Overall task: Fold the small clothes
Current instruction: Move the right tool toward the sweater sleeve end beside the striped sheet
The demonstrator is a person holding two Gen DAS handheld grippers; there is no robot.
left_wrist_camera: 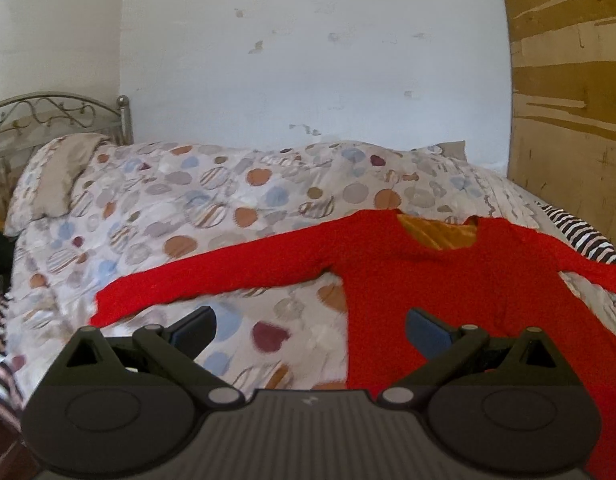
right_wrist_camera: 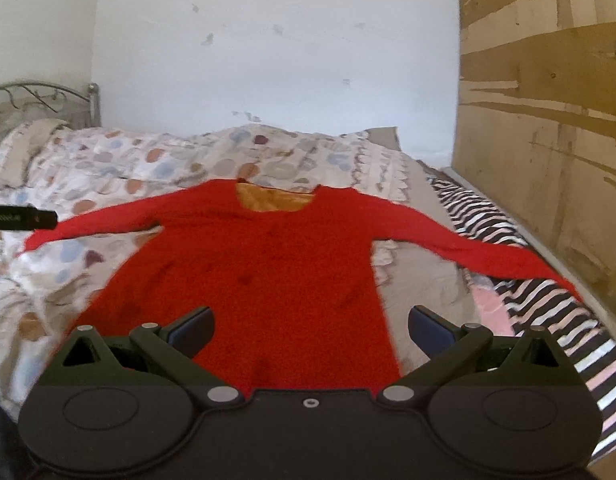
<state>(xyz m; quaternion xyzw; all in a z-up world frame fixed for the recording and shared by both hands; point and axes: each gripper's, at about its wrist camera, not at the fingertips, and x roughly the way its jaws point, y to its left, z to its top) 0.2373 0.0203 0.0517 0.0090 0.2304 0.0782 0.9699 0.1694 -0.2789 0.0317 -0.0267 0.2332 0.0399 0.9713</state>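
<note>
The red top (right_wrist_camera: 267,264) lies flat on the bed (left_wrist_camera: 155,208), sleeves spread wide, no fold made yet. My left fingers (left_wrist_camera: 310,330) and right fingers (right_wrist_camera: 310,328) hover released, holding nothing; every fold remains.

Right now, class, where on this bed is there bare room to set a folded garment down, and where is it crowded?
Free: the spotted quilt between the pillow and the red top's left sleeve, and the strip behind its neckline, towards the wall. A smaller patch lies beside the hem, under the right sleeve. Crowded: the middle, covered by the spread top. Both grippers are open, holding nothing.
</note>
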